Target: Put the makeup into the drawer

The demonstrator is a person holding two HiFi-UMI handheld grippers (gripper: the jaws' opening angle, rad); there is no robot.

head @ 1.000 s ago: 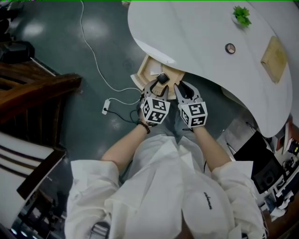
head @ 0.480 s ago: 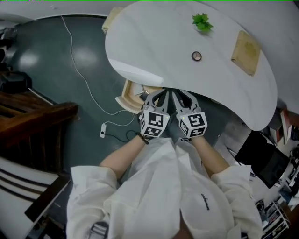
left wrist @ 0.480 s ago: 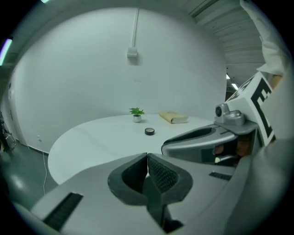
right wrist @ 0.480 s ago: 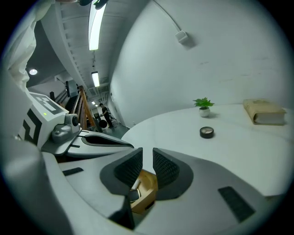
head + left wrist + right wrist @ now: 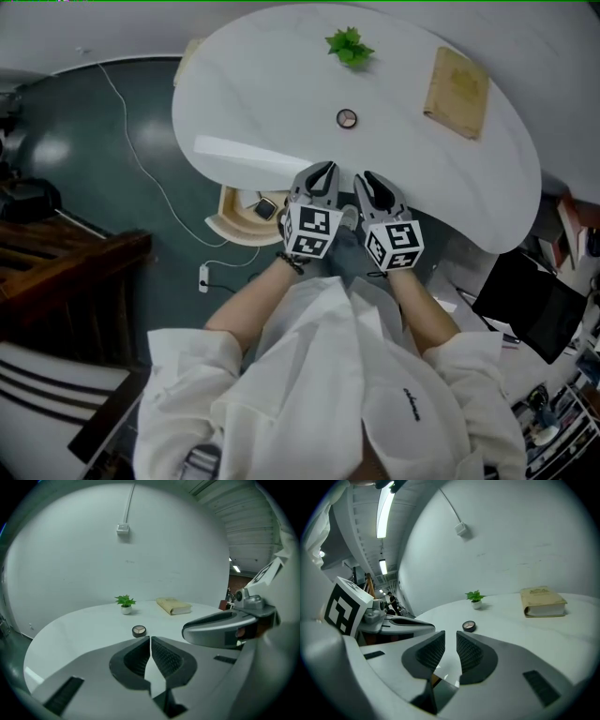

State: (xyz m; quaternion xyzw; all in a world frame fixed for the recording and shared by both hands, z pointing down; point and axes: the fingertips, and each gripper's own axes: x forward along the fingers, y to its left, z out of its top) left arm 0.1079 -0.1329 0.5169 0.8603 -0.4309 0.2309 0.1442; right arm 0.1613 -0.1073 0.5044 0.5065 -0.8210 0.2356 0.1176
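Left gripper (image 5: 322, 171) and right gripper (image 5: 372, 180) hover side by side over the near edge of the white table (image 5: 262, 94) in our head view. The makeup compact (image 5: 347, 118) lies farther in on the table, ahead of and between the two, a shade nearer the left. The open drawer (image 5: 228, 228) juts from under the table's near edge, on the left. Our left gripper view shows its jaws closed together on nothing, with the compact (image 5: 138, 630) just left of their line. Our right gripper view shows a narrow empty gap, the jaws having just opened slightly, and the compact (image 5: 468, 626) ahead, slightly right. Being round, it offers no long axis.
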